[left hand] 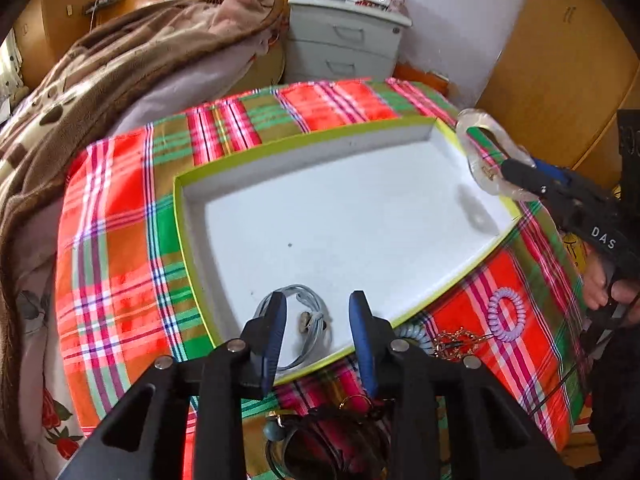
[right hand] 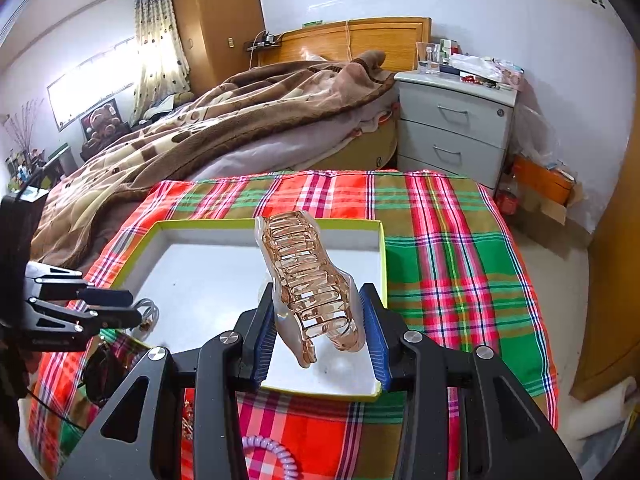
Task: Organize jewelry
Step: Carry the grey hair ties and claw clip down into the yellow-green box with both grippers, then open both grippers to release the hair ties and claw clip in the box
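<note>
White-lined tray (left hand: 400,208) holding grey cord (left hand: 308,320), left hand-held gripper (left hand: 318,320) open above it, right hand-held gripper (right hand: 320,332) clamping hair claw (right hand: 312,280)

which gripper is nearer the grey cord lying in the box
Left. The left gripper hangs right above the grey cord, jaws open around it. The right gripper is across the box, shut on the hair claw.

A brown patterned blanket (right hand: 224,120) lies heaped on the bed at left of the frame, before a wooden headboard (right hand: 360,38). A grey two-drawer nightstand (right hand: 454,128) stands upper right, clutter on top. A plaid cloth (right hand: 452,240) fills the middle. Curtains (right hand: 158,40) hang upper left.
</note>
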Demonstrator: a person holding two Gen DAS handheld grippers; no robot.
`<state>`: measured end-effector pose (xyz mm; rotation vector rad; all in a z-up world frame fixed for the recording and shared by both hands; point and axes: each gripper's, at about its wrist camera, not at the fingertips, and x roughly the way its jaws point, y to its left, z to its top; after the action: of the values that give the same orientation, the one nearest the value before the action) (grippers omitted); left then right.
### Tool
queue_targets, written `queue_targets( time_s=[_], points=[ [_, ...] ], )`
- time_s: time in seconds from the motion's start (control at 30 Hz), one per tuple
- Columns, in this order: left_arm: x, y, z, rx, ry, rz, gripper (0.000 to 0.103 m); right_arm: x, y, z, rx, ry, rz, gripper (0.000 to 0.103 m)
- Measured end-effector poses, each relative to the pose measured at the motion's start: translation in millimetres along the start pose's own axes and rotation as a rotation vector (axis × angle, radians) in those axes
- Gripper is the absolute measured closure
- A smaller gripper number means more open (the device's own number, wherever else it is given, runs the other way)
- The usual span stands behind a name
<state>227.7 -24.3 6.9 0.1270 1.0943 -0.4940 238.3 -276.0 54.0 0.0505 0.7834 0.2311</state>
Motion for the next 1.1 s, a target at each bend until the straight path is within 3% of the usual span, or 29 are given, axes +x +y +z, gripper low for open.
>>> queue_targets(
  time_s=[0.23, 0.33, 0.4, 0.53, 0.93, 1.1],
  points=[
    [16.5, -1.6, 3.1, 0.015, 0.068, 0.063, 0.069, 7.2, -1.5, 1.7, -0.003, 0.012, -0.008, 0.062],
    [25.3, -3.9, 5.2, 0.038, 0.084, 0.099, 0.083, 11.1, -0.6, 3.2, -0.011, 0.017, -0.011, 0.062],
    [26.4, -4.6, 7.9, 0.049, 0.059, 0.131, 0.09, 14.1, 0.1, 4.7, -0.019, 0.022, -0.02, 0.062],
    [29.0, 7.1, 17.2, -0.01, 0.024, 0.143, 0.094, 21.6, -0.5, 8.7, -0.025, 0.029, -0.043, 0.062],
    [29.6, 26.5, 42.4, -0.091, -0.054, 0.152, 0.094, 52.2, -1.9, 13.3, -0.053, 0.1, -0.158, 0.062],
    [33.1, 32.4, 47.2, -0.124, -0.062, 0.149, 0.094, 57.7, 0.7, 14.8, -0.07, 0.111, -0.159, 0.062]
  ],
)
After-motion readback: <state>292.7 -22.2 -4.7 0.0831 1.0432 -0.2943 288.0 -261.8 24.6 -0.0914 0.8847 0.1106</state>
